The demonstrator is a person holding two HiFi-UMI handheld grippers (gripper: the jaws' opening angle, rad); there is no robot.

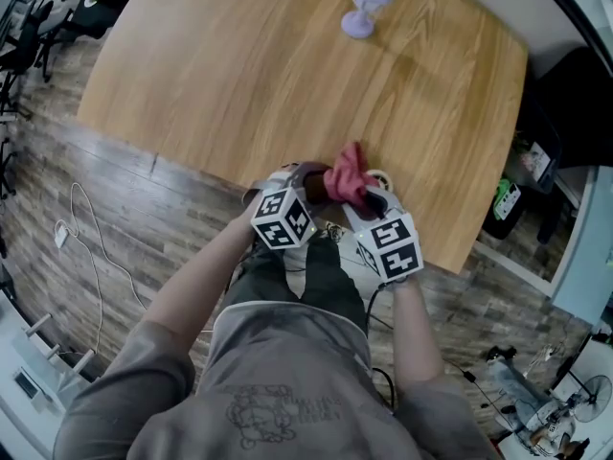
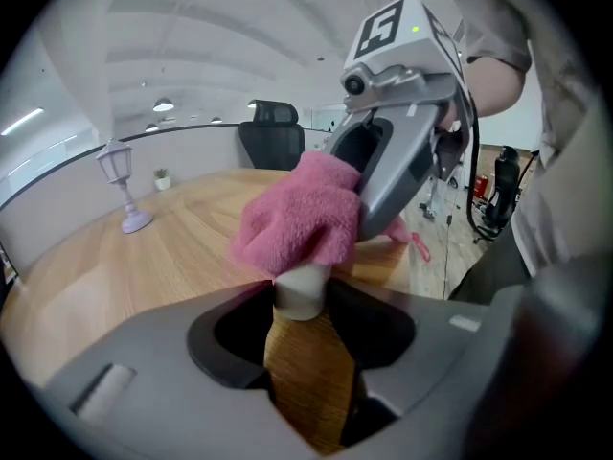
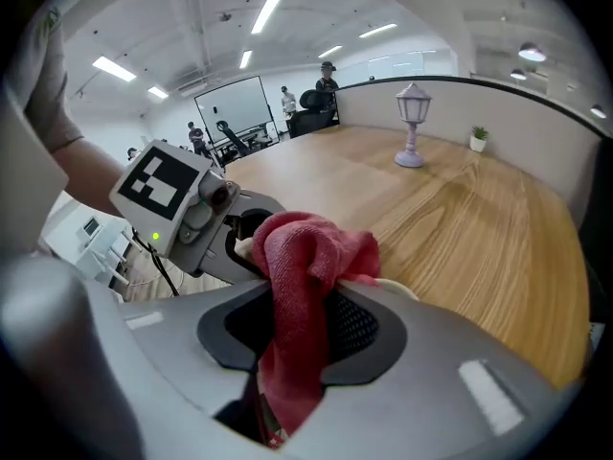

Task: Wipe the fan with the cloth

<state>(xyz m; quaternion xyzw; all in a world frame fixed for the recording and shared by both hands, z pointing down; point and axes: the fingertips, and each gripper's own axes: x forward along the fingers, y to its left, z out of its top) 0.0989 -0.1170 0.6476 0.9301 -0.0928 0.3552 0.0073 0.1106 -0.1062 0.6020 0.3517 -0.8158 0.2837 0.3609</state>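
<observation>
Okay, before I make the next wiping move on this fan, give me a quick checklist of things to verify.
1. Left gripper clamped on the fan by its white handle: ok.
2. Right gripper clamped on the cloth: ok.
3. Cloth touching the fan: ok, it drapes over the fan's top.
4. Which parts of the fan are already clean: cannot tell, the cloth hides them.
5. Room to work: ok, the lamp stands at the far side of the table.
</observation>
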